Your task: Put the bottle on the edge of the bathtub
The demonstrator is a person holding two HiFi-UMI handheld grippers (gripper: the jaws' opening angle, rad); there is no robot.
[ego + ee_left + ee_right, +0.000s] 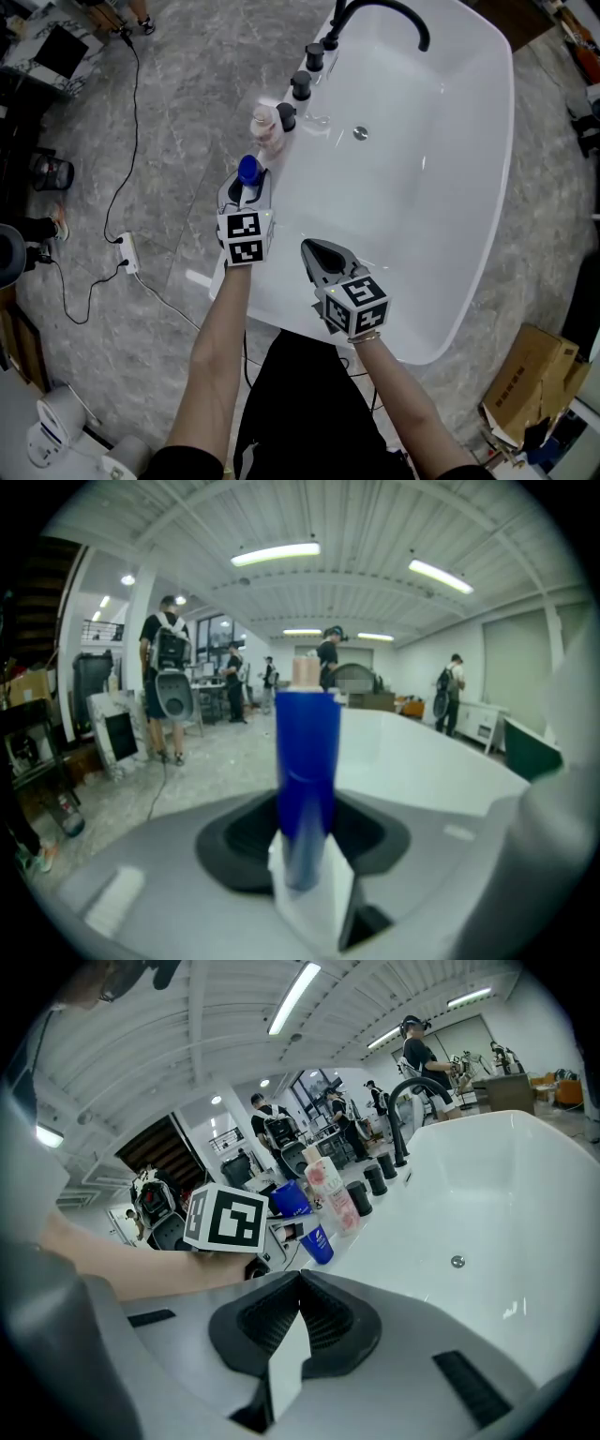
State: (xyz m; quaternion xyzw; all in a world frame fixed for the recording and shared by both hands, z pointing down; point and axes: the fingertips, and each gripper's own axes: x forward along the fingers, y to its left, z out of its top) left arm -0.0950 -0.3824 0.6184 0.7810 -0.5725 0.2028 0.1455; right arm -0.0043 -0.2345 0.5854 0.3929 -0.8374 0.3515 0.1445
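Left gripper (246,185): clamped on the blue bottle (307,761), which is held upright between the jaws.
Blue bottle: held at the left rim of the bathtub (441,169), near the pink bottle (266,128).
Right gripper (311,248): jaws pressed together, nothing held, positioned over the basin.
Rim beyond: black tap knobs (301,86) are lined up.

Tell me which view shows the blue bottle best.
The left gripper view: the blue bottle stands large, close and upright in its middle. The head view shows only its cap from above; the right gripper view shows it small and far.
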